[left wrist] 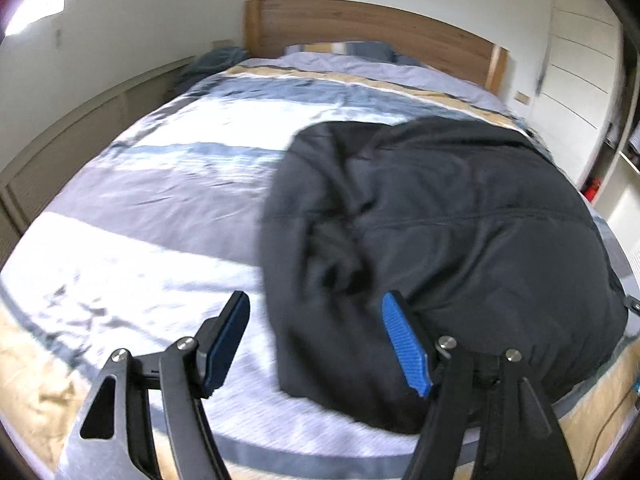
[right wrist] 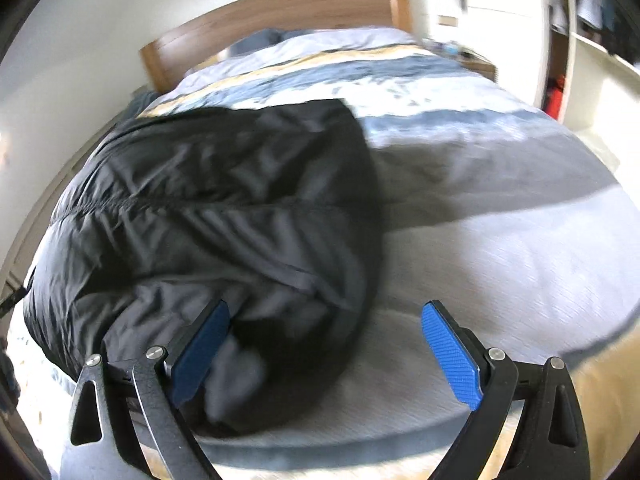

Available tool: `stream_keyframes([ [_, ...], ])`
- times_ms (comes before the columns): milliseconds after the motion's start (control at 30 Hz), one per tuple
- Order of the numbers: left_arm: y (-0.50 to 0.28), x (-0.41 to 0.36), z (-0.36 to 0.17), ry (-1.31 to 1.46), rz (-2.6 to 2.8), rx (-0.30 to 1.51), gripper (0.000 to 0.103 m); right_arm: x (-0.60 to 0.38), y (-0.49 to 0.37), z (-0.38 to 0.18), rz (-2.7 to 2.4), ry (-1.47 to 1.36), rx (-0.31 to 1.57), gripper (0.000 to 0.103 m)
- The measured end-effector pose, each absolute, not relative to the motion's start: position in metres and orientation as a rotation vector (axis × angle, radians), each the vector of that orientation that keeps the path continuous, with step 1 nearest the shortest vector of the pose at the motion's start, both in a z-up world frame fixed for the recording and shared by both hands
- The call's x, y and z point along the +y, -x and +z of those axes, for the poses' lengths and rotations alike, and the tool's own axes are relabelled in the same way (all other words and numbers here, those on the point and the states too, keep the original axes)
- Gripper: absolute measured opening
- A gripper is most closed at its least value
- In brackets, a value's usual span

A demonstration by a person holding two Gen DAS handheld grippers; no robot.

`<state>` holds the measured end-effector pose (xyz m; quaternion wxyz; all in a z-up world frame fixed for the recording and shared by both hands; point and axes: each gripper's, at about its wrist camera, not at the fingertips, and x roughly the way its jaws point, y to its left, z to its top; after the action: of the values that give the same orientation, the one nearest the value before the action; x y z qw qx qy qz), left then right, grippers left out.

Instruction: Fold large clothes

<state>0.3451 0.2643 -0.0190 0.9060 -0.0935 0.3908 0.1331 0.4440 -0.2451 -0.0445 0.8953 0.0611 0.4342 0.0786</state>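
Both tongs, left tongs (left wrist: 316, 344) and right tongs (right wrist: 326, 354), gape released over the black jacket (left wrist: 440, 220), bundled near the bed's (left wrist: 160, 200) foot edge. Seemingly between folds; next, pinch a loose edge.

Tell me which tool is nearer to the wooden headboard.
Neither clearly: both hang at the foot end of the bed, far from the wooden headboard. The left tool and the right tool each stand open beside the black jacket.
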Motion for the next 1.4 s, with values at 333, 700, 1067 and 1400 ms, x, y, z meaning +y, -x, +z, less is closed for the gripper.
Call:
stream_keyframes([
  [333, -0.343, 0.323, -0.004, 0.429, 0.204, 0.816, 0.068, -0.286, -0.452, -0.024, 0.202, -0.280, 0.889, 0.103],
  [700, -0.435, 0.351, -0.092, 0.750, -0.049, 1.010, 0.069, -0.266, -0.525, -0.102, 0.327, -0.511, 1.112, 0.103],
  [1067, -0.468, 0.344, -0.155, 1.091, -0.408, 1.000, 0.084, -0.233, -0.564, -0.161, 0.645, -0.807, 1.206, 0.103],
  [1400, -0.462, 0.296, -0.101, 0.948, -0.406, 0.923, 0.032, -0.216, -0.559, -0.143, 0.675, -0.845, 1.121, 0.053],
])
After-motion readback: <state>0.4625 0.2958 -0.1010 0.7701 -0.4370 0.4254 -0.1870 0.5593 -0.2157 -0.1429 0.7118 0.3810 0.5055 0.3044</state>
